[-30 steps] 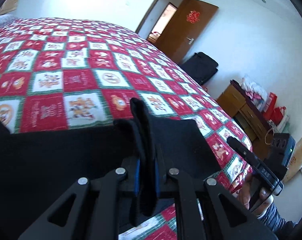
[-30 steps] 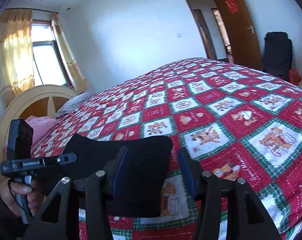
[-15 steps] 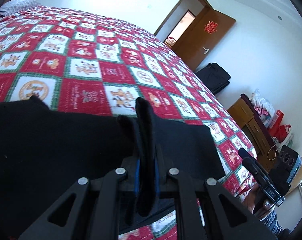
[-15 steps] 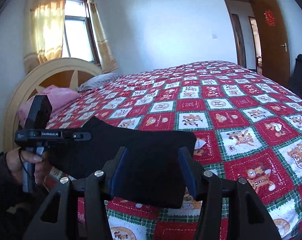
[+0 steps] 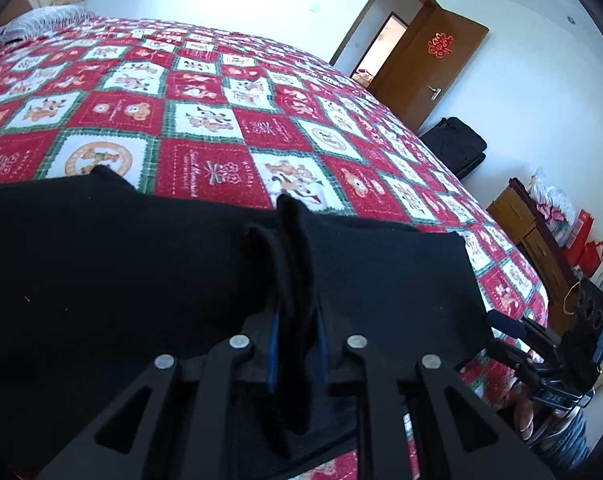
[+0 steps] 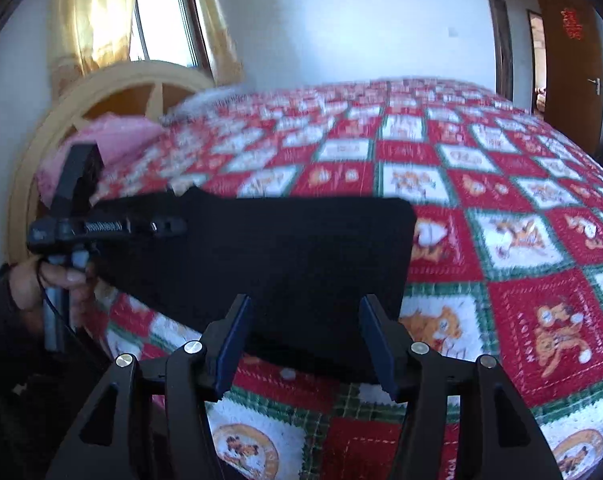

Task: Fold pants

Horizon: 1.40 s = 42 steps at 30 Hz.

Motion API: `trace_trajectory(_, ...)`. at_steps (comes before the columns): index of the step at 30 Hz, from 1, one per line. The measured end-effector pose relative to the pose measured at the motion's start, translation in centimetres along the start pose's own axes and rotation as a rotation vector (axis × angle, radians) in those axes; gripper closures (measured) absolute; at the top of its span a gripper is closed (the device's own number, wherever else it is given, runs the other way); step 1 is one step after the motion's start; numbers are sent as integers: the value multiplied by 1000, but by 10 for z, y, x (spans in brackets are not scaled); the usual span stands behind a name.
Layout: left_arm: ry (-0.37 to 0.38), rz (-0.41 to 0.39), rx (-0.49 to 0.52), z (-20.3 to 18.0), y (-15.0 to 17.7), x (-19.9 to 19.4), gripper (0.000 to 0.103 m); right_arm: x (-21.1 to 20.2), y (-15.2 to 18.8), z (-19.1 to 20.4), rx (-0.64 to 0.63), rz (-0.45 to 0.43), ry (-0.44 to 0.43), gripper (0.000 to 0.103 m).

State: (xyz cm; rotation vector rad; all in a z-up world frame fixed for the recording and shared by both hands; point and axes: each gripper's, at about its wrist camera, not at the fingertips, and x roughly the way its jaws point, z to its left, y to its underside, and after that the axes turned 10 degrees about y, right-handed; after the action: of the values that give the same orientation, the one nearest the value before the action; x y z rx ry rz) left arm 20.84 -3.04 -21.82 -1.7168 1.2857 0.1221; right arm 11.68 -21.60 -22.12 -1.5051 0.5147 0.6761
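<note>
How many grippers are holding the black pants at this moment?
1. The left gripper pinches a raised fold of the black pants, its jaws just starting to open. The right gripper stands open over their near edge.

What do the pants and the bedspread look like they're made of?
The pants: matte black, probably a soft knit or cotton; they drape limply and bunch into a ridge in the left tongs. The bedspread: likely printed quilted cotton; red, white and green squares show stitched, puffy seams.

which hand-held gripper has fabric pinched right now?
The left hand-held gripper: a pants fold sits between its pads. The right hand-held gripper stands open.
</note>
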Motion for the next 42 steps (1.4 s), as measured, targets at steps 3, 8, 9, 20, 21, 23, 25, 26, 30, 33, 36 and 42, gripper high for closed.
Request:
trace_trajectory(3,-16,-3,28,-2,2,-2,83,3,1,1,-5,18,15,45)
trace_trajectory(8,-19,-5,36,-1,3,-4,84,-4,-24,-6,49,-33,-28,45)
trace_trajectory(9,-18,-9,39,-1,4,-5,85,-4,-32,-7,60,-47,-30,45)
trace_trajectory(20,22,-49,33,-4,2,-21,91,30,-65,-30,249,-55,-45,44)
trace_trajectory(21,14,-44,19,0,2,-22,91,29,-63,-30,246,-59,-49,44)
trace_trajectory(23,7,-37,3,5,4,-18,91,28,-62,-32,241,-68,-66,44)
trace_trajectory(25,3,-20,-3,9,6,-12,88,34,-61,-33,249,-61,-104,43)
trace_trajectory(26,-4,-21,0,11,7,-10,86,43,-60,-34,258,-23,-116,42)
trace_trajectory(30,7,-25,-9,12,7,-10,84,68,-54,-36,240,62,-94,40)
trace_trajectory(33,7,-29,-15,12,6,-15,78,54,-56,-35,241,39,-67,40)
trace_trajectory(36,-34,-42,19,6,8,-25,49,35,-48,-30,235,59,-63,40)
trace_trajectory(42,-90,-57,65,7,20,-31,30,18,-6,-12,161,180,-35,40)
